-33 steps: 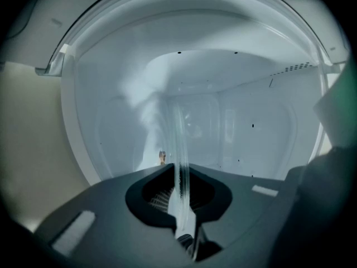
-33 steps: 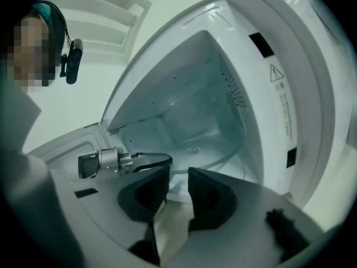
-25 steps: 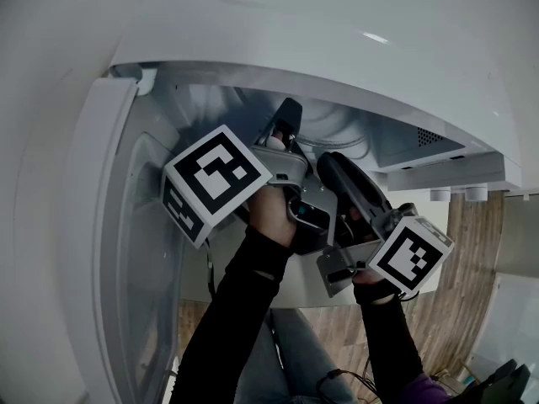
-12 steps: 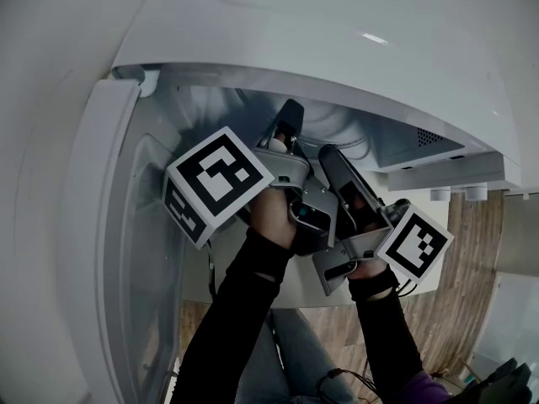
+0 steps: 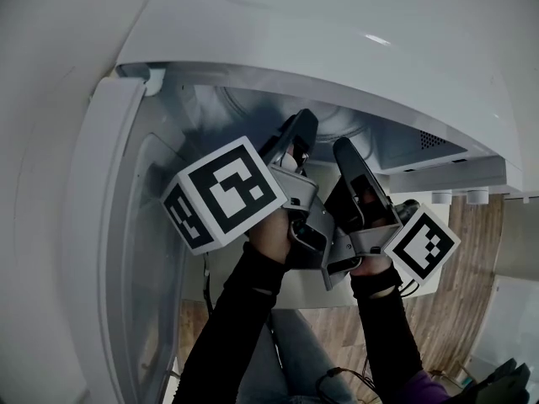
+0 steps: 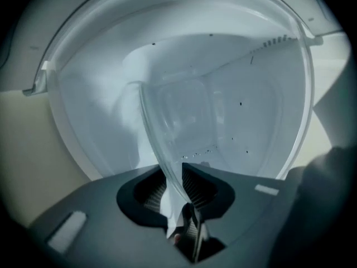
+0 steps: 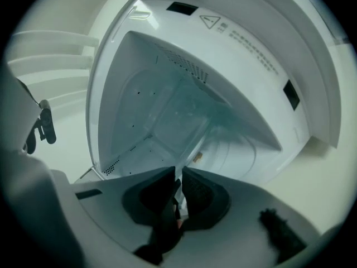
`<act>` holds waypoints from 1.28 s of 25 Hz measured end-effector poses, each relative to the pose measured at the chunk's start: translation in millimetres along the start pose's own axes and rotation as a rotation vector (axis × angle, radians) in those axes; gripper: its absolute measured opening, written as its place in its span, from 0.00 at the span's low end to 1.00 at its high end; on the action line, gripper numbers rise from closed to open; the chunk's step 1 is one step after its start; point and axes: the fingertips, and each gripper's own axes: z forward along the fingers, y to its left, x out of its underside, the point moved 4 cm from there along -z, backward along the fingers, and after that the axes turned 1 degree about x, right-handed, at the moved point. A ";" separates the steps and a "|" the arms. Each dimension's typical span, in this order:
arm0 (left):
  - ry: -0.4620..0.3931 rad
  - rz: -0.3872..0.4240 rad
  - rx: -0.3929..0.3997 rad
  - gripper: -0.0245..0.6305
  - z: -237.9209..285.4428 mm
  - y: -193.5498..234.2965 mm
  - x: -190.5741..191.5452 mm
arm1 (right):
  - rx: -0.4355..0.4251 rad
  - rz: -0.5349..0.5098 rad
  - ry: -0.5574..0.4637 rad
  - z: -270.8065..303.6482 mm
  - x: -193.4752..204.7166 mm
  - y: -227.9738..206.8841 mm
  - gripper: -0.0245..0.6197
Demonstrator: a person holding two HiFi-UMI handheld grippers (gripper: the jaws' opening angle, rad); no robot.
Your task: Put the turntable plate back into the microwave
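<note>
White microwave cavity (image 7: 167, 110) fills mid-frame, with left gripper (image 6: 177, 191) and right gripper (image 7: 178, 187) both clamped on the rim of the turntable plate (image 6: 184, 110), likely to steady it level.

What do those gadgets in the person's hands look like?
The left gripper and right gripper are grey with dark tapered jaws. Each carries a white cube printed with black square markers. The person wears long black sleeves.

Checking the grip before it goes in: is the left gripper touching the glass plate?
Touching. The left gripper view shows the left gripper with its jaws closed on the rim of the glass plate.
</note>
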 end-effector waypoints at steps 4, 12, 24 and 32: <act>0.072 0.005 -0.007 0.15 1.1 0.7 7.7 | 0.014 0.013 -0.010 -2.0 -1.7 -8.8 0.10; 0.113 -0.053 0.007 0.14 -15.7 8.3 27.1 | 0.049 0.029 0.001 -2.5 4.6 -22.6 0.10; 0.191 0.024 -0.032 0.05 -48.7 27.9 62.8 | 0.111 -0.055 0.017 -1.6 3.5 -19.6 0.09; 0.430 0.143 0.079 0.05 -59.1 -14.8 116.1 | 0.127 -0.211 0.082 -38.3 -1.6 13.2 0.09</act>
